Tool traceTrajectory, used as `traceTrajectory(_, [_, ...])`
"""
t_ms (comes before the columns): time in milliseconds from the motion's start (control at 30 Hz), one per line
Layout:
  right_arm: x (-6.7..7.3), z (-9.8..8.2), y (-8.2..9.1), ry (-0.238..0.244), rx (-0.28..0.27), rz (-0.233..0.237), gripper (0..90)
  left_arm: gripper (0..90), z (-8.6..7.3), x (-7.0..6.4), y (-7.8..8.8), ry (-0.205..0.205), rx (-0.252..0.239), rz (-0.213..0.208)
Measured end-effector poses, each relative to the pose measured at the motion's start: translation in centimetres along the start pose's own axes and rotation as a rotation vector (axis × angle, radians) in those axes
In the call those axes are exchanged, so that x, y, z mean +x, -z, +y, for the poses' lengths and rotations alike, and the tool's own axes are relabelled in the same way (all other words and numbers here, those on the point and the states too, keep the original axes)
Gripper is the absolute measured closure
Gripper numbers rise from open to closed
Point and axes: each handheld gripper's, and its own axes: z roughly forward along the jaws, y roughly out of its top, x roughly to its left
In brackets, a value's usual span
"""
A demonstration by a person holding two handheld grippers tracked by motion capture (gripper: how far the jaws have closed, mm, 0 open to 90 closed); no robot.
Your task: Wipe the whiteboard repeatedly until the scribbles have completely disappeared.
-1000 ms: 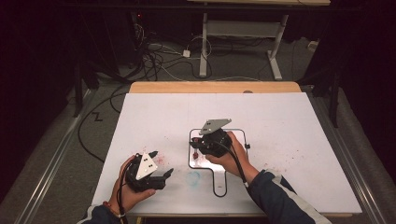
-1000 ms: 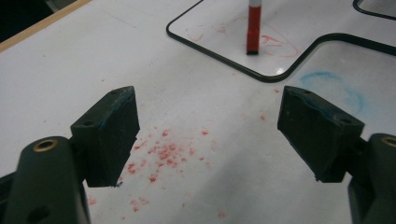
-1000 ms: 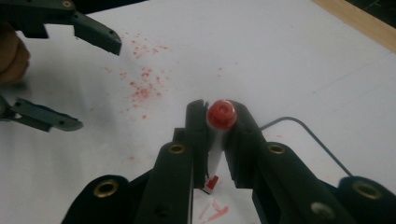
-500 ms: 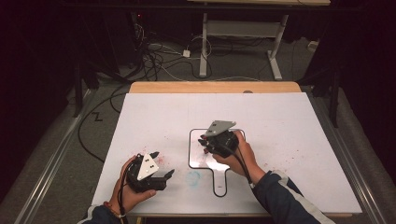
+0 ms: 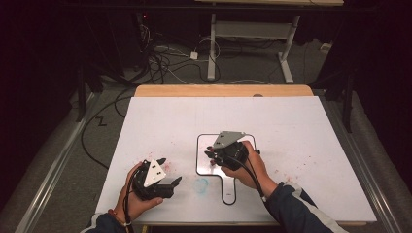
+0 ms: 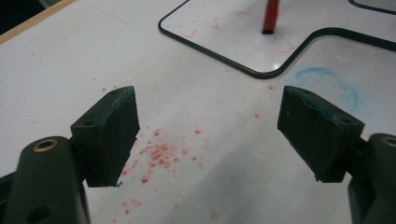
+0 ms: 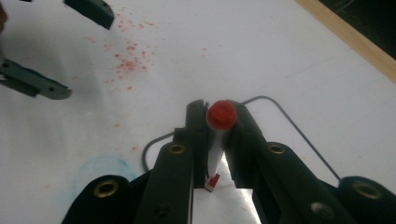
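A small paddle-shaped whiteboard (image 5: 228, 194) with a black rim lies on the white table sheet, red scribbles on it (image 6: 224, 32). My right gripper (image 5: 210, 156) hovers over the board's upper part, shut on a red marker (image 7: 220, 114) that points down at the board (image 7: 243, 205). The marker's red tip (image 6: 271, 16) touches the board in the left gripper view. My left gripper (image 5: 171, 170) rests near the front left of the sheet, open, nothing between its pads (image 6: 208, 107).
A blue smudge (image 5: 201, 184) marks the sheet between the grippers, and red specks (image 6: 159, 151) lie scattered near the left gripper. The wooden table edge (image 5: 223, 90) runs along the far side. Cables and a desk frame (image 5: 248, 29) sit on the floor beyond.
The right gripper with the marker has shifted slightly to the right and toward the person over the whiteboard. The left gripper has stayed put.
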Motion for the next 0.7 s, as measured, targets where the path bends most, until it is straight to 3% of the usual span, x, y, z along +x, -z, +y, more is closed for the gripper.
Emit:
traceTrajectory(67, [0.7,0.0,0.2,-0.008,-0.007,0.074,81.0,19.8,0.0,0.0,0.0,0.006,-0.002,-0.003])
traceTrajectory(167, [1.6,0.2,0.3,0.018,-0.002,0.087,81.0,19.8,0.0,0.0,0.0,0.005,-0.002,-0.002])
traceTrajectory(233, [1.2,0.1,0.4,0.007,0.001,0.091,81.0,19.8,0.0,0.0,0.0,0.005,-0.002,-0.002])
traceTrajectory(367, [0.1,-0.2,0.4,-0.011,0.006,0.032,81.0,19.8,0.0,0.0,0.0,0.004,-0.001,-0.004])
traceTrajectory(533, [-1.2,-0.5,0.0,0.002,0.004,-0.064,81.0,19.8,0.0,0.0,-0.1,0.003,0.004,-0.008])
traceTrajectory(633, [-2.6,-0.4,-0.7,-0.015,-0.015,-0.09,81.0,19.8,0.0,-0.1,-0.1,0.002,0.003,-0.01])
traceTrajectory(700, [-3.5,-0.3,-1.1,-0.062,-0.034,-0.081,81.0,19.8,0.0,0.0,-0.2,0.0,0.006,-0.01])
